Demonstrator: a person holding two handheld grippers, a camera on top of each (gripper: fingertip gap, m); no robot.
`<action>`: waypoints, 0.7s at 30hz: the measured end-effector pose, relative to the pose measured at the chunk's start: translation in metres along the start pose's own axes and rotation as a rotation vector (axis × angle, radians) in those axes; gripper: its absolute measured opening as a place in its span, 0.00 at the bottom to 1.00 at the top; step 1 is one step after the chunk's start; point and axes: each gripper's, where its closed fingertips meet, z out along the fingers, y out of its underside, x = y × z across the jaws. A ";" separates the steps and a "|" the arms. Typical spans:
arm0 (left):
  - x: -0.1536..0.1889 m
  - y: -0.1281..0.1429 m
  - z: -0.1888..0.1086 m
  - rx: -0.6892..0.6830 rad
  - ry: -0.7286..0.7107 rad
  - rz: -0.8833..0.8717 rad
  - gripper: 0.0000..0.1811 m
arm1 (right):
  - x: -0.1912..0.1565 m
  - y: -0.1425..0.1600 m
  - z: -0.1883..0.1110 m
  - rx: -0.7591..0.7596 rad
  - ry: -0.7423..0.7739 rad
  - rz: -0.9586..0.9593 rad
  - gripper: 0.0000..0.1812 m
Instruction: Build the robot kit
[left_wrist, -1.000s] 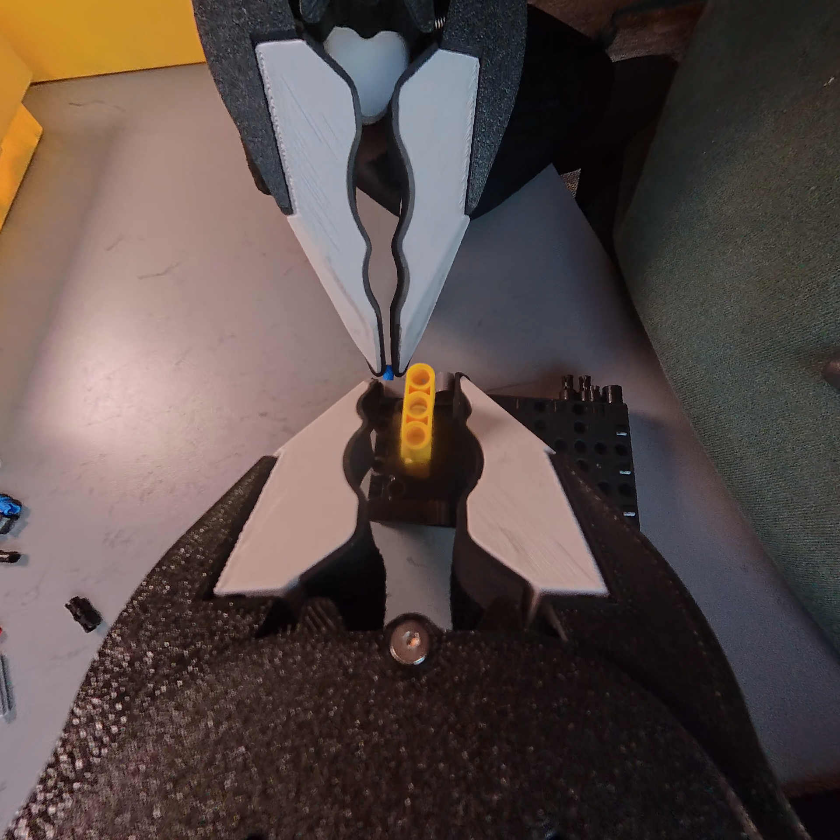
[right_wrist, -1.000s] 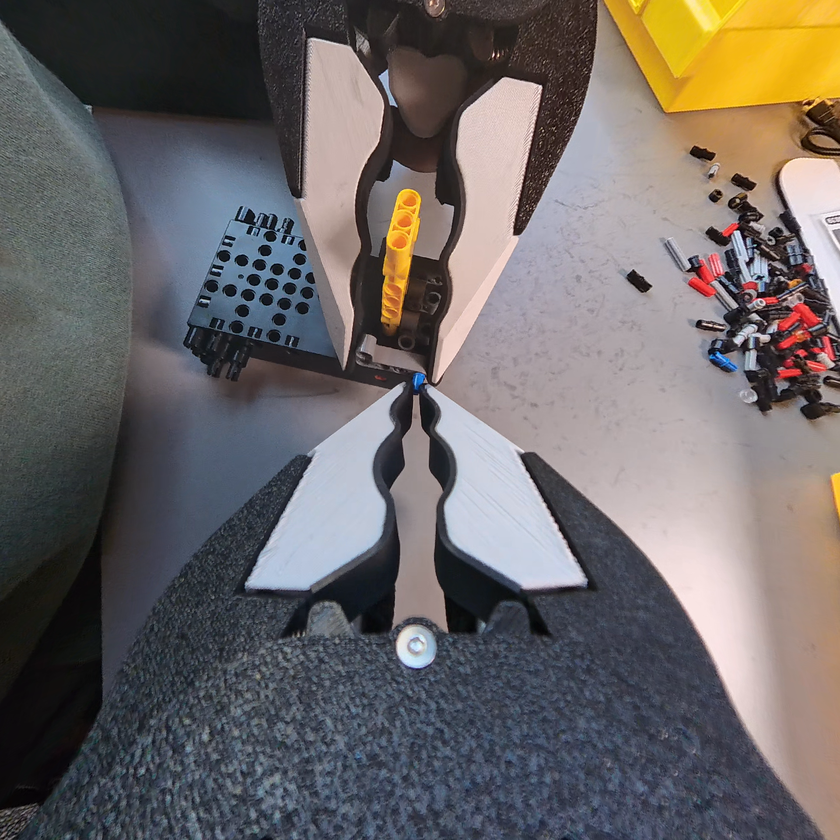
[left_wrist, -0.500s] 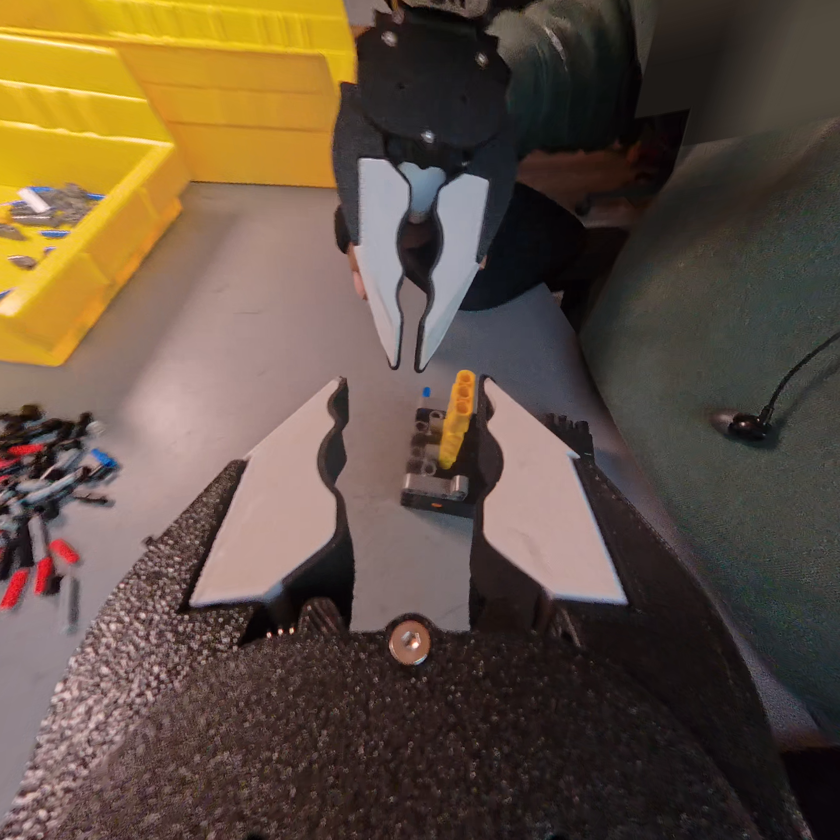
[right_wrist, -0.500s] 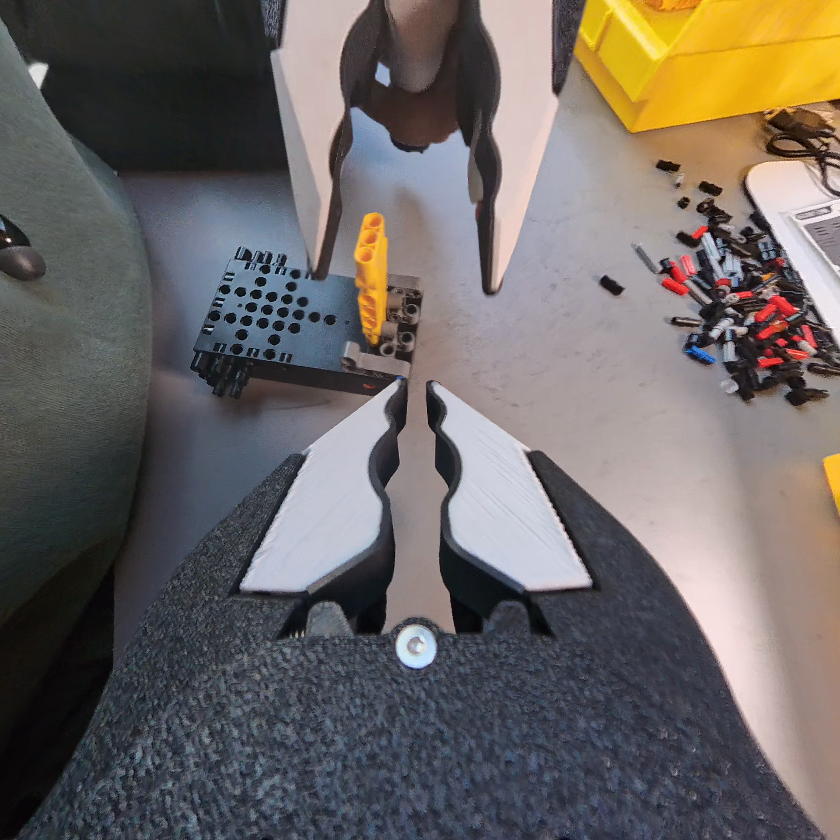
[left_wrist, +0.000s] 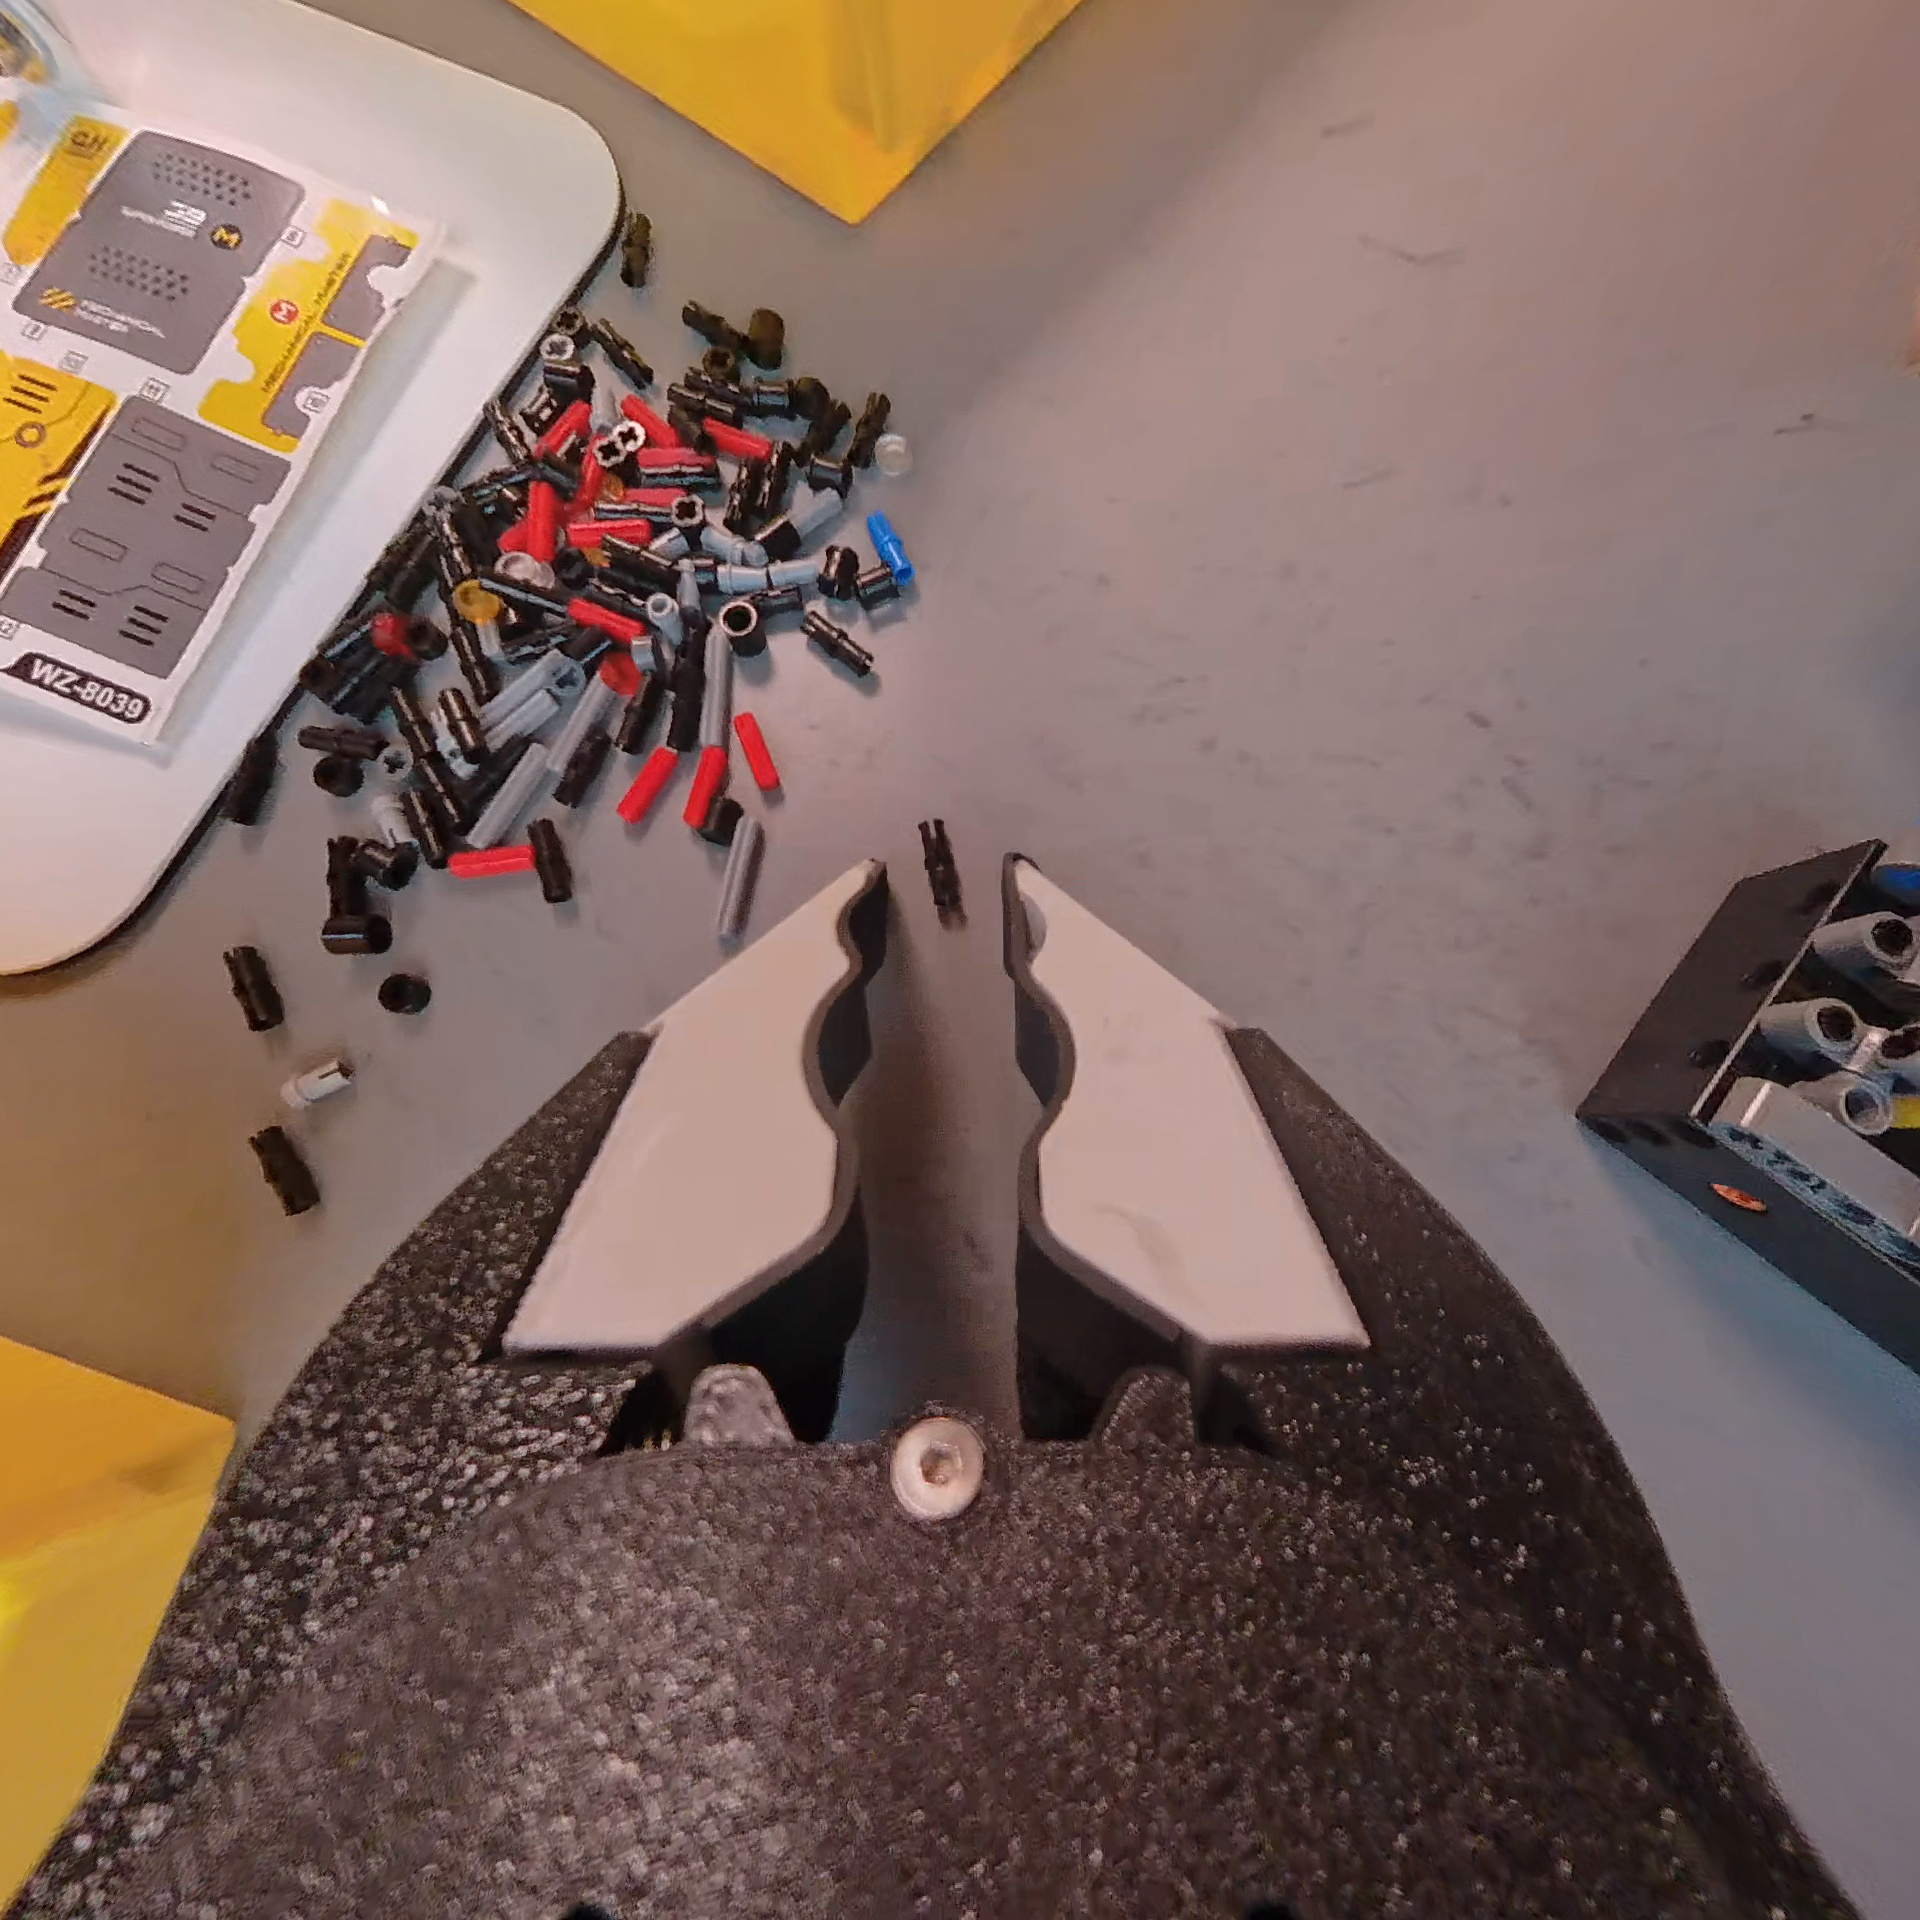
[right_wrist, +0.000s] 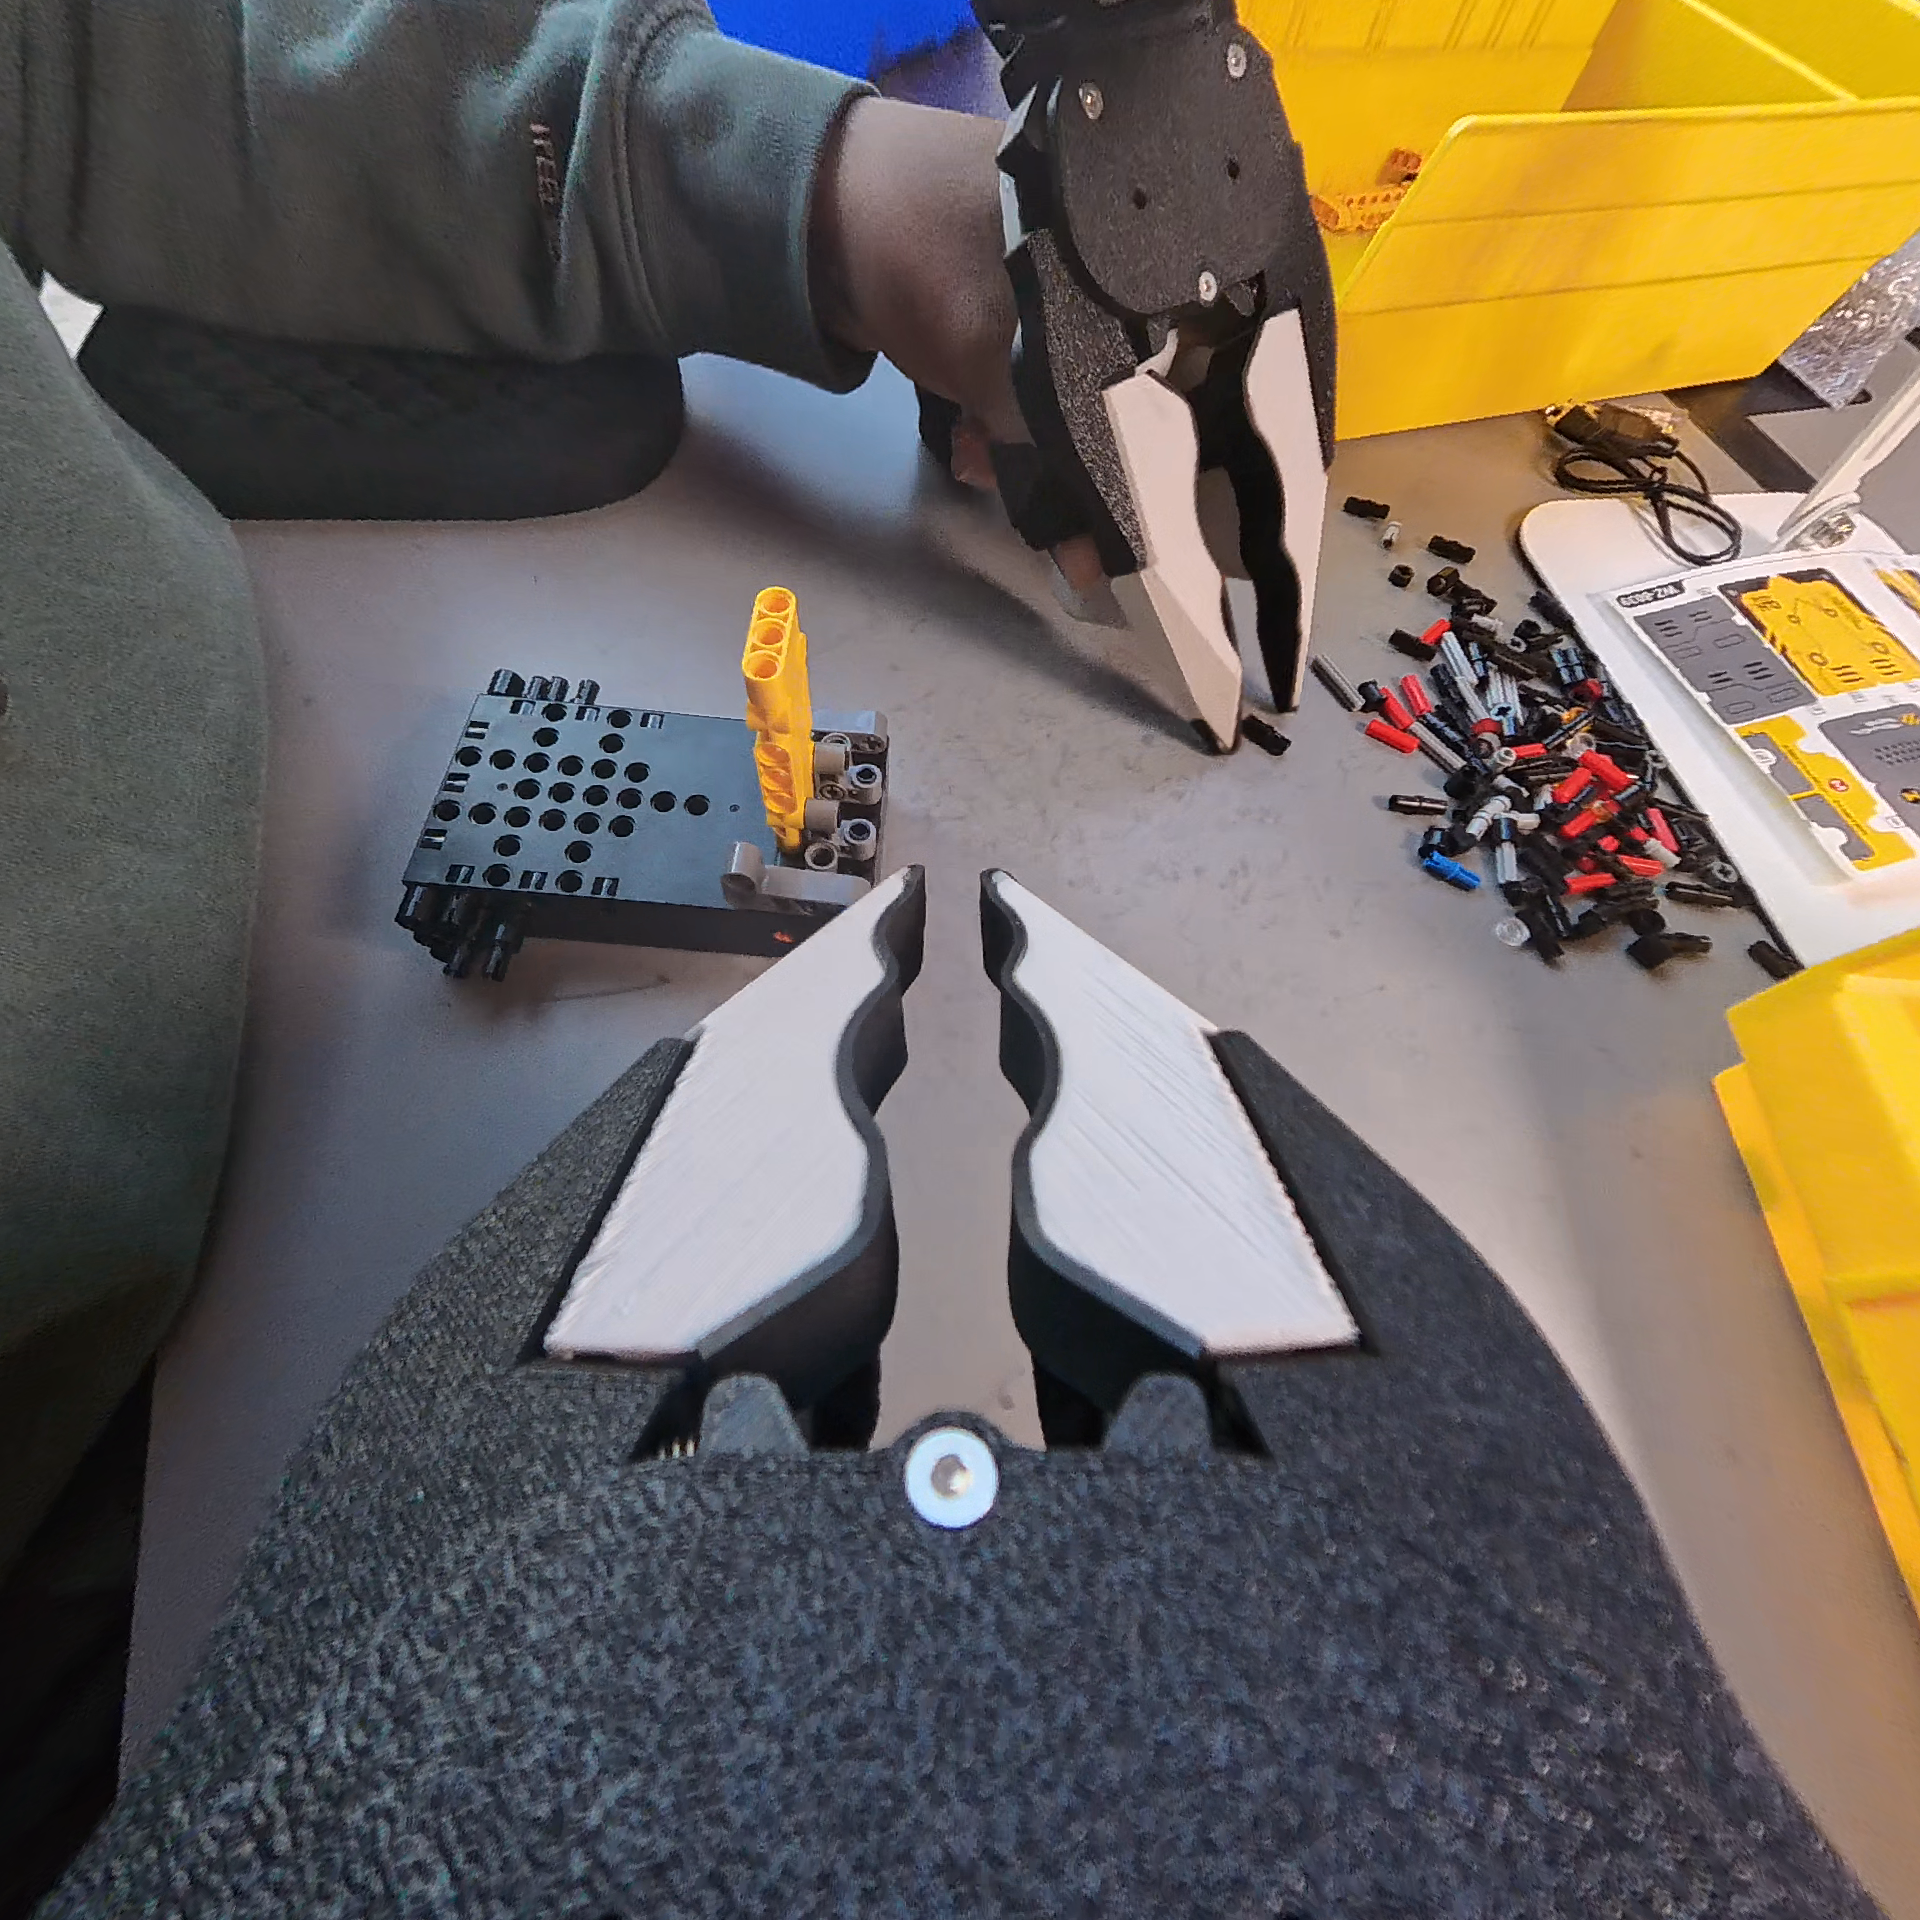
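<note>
My left gripper (left_wrist: 943, 871) is open, tips down at the grey table, with a small black pin (left_wrist: 940, 868) lying between the fingertips. It also shows in the right wrist view (right_wrist: 1247, 717), held by a hand, beside the same pin (right_wrist: 1268, 736). A pile of small black, red and grey pins (left_wrist: 623, 582) lies just beyond it. My right gripper (right_wrist: 951, 878) is slightly open and empty, just right of a black perforated plate (right_wrist: 582, 810) with an upright yellow beam (right_wrist: 777, 717) and grey connectors.
A white board with a sticker sheet (left_wrist: 156, 416) lies left of the pile and also shows in the right wrist view (right_wrist: 1766, 675). Yellow bins (right_wrist: 1610, 208) stand behind and at the right edge (right_wrist: 1849, 1143). A sleeved arm (right_wrist: 416, 177) crosses the far side. Black cables (right_wrist: 1642, 488) lie near the board. Left tips to right tips: about 15 centimeters.
My left gripper let go of the black assembly and swung over to the pin pile, straddling a black pin. My right gripper opened off the blue pin and pulled back.
</note>
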 end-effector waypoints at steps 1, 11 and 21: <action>0.000 -0.001 0.001 -0.003 -0.001 0.004 0.09 | -0.001 0.000 0.000 0.002 -0.002 -0.001 0.05; 0.002 0.000 0.001 -0.017 0.008 0.077 0.02 | 0.007 -0.004 -0.003 0.052 0.032 0.000 0.05; 0.089 -0.054 -0.058 0.323 0.342 0.170 0.02 | 0.002 -0.033 -0.011 0.230 0.036 -0.080 0.10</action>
